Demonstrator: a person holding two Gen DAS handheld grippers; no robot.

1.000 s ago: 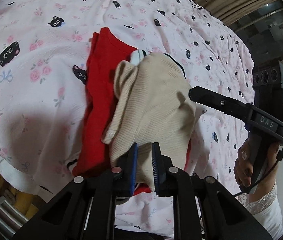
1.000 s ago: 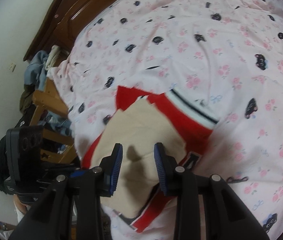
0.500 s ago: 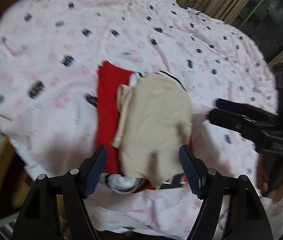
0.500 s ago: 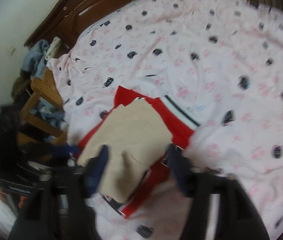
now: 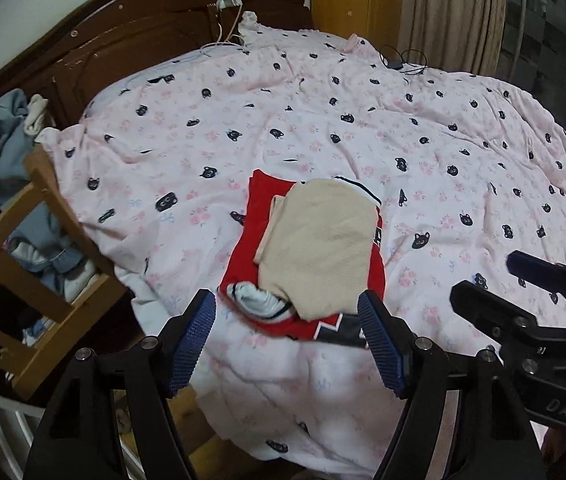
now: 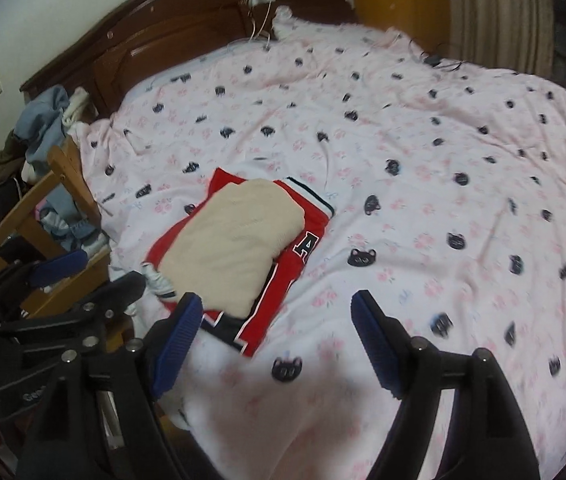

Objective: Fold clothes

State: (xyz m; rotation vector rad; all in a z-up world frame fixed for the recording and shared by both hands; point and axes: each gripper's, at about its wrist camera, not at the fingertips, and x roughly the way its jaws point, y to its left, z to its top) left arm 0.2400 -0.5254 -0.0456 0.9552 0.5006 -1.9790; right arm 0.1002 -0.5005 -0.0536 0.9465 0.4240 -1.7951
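- The beige garment is seen folded on top of the red jersey, both laid on the pink cat-print bedspread near its front edge.
- The left gripper is held above the bed with its jaws spread wide and nothing between them; the stack is seen at twelve o'clock from its blue pads, apart from them.
- The right gripper has just been opening, and its jaws stand wide and empty; the stack is found at about eleven o'clock, beyond the left-hand pad.
- A wooden chair piled with clothes is seen at nine o'clock of the stack.
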